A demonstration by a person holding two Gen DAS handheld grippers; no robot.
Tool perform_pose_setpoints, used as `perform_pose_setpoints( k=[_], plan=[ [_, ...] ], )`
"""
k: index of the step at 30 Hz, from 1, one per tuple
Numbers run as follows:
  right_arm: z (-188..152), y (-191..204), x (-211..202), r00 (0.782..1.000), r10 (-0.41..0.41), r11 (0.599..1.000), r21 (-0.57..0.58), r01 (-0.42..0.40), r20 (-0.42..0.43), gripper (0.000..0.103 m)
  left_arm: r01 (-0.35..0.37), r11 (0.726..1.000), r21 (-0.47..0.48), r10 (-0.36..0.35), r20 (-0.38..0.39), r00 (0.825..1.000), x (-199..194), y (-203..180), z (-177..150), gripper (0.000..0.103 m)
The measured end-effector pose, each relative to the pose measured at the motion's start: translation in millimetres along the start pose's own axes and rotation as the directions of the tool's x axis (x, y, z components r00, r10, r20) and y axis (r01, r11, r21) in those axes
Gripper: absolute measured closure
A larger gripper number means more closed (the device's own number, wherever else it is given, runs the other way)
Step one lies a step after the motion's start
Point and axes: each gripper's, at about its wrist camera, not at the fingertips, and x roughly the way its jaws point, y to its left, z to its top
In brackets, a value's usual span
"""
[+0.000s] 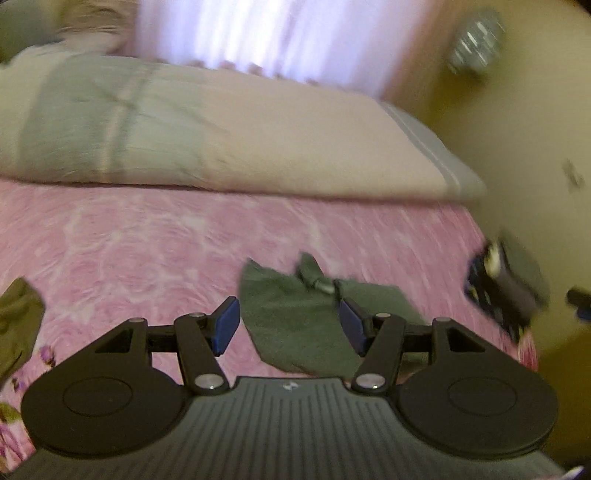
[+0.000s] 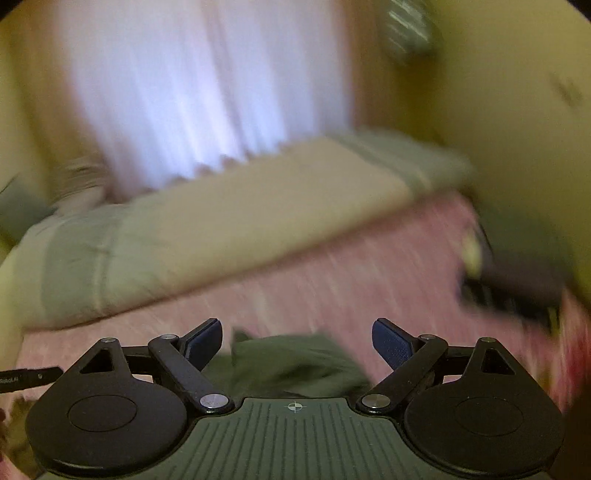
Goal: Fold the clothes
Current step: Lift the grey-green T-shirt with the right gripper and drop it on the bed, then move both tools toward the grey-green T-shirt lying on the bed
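Your left gripper [image 1: 290, 325] and right gripper [image 2: 297, 345], jaws spread, hover over the grey garment [image 1: 306, 328] on the pink bedspread [image 1: 147, 240]; only the left view shows an olive cloth [image 1: 18, 325]; no writing reads clearly

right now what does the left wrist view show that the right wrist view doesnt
Left only: an olive garment at the left edge, and the left gripper, open. Right only: the right gripper, open, and a black bar at the left edge. Both: the green cloth ahead of the fingers, pink bedspread, pillow, curtain and dark pile.
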Motion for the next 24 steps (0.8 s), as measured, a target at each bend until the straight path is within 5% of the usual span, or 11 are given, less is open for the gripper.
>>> perform_pose_setpoints(
  k=[5, 13, 24],
  plan=[
    [-72, -7, -13, 0.983, -0.106, 0.988, 0.096, 0.121, -0.151, 0.012, 0.05, 0.984, 0.169, -0.036, -0.086, 0.996, -1, -18, -24, 0.046],
    [-152, 70, -14, 0.953, -0.154, 0.982, 0.064, 0.176, -0.259, 0.012, 0.052, 0.953, 0.299, 0.007, -0.193, 0.981, 9, -3, -58, 0.046],
    [-190, 108, -21, 0.941, -0.197, 0.976, 0.041, 0.216, -0.276, 0.012, 0.067, 0.919, 0.39, 0.006, -0.183, 0.983, -13, 6, -72, 0.046]
  ],
)
